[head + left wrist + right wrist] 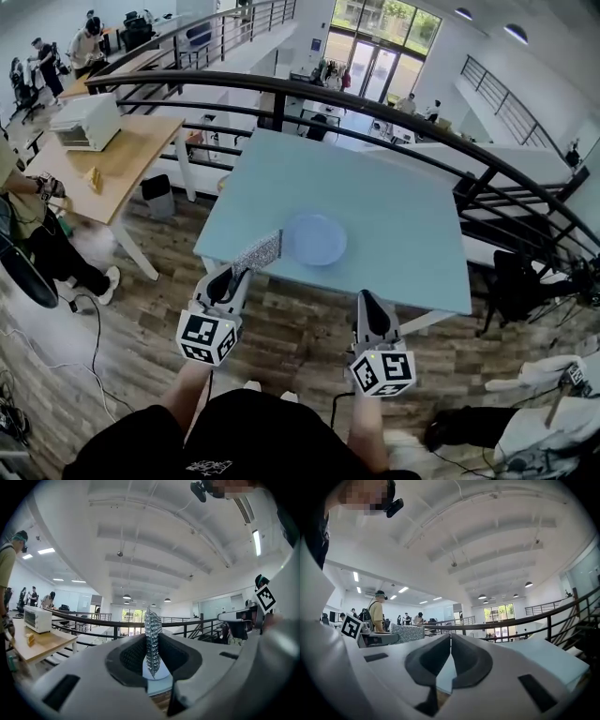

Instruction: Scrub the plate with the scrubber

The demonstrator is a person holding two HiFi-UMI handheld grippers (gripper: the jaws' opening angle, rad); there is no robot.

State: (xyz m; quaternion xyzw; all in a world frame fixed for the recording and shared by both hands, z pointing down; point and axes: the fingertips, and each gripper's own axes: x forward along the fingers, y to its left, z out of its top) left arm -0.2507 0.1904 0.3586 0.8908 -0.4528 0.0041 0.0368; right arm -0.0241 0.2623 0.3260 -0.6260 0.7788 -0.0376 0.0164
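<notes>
Nearest, short of the plate point(315, 239), the right claw point(364, 298) is pinched together on nothing. The left claw point(242, 273) clamps the silvery scrubber point(260, 251) just beside the plate's left rim, on the blue table point(412, 234). With nothing steadying it, the plate may skid under scrubbing strokes. No legible writing, only square markers.

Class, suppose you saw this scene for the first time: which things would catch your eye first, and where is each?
The glittery silver scrubber stands out, clamped in the left hand-held gripper over the near left edge of the light blue table. Just beside it, mid-table, lies a bare pale blue plate. The right hand-held gripper hangs shut and empty before the table's near edge.
</notes>
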